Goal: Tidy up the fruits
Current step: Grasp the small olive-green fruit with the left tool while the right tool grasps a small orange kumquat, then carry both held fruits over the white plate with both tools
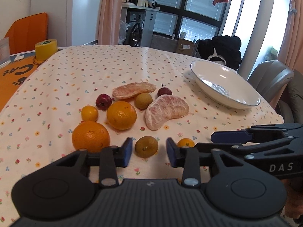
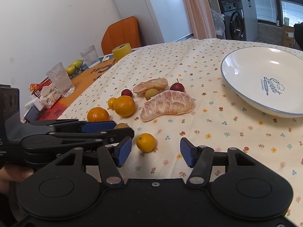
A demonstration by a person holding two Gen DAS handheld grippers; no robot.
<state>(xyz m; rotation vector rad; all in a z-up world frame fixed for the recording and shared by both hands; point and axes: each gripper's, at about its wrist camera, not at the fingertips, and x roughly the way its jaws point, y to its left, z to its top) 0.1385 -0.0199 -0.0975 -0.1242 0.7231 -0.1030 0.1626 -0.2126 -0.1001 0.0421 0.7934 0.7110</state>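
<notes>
Two open hand-held grippers (left (image 1: 148,152), right (image 2: 155,152)) near fruit (image 1: 121,115)

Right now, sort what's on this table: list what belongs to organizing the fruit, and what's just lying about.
Belongs to the job:
large peeled pomelo segment
smaller peeled pomelo segment
two round oranges
small yellow kumquats
dark red small fruits
brownish-green round fruit
white blue-rimmed bowl

Just lying about:
yellow tape roll
two clear drinking glasses
green pears
tissue box

Oranges (image 1: 121,115), kumquats (image 2: 145,142), brown longans (image 1: 146,147), red hawthorns (image 1: 103,101) and two peeled pomelo segments (image 1: 166,111) cluster on the cloth; an empty white bowl (image 2: 246,79) sits at two o'clock
</notes>
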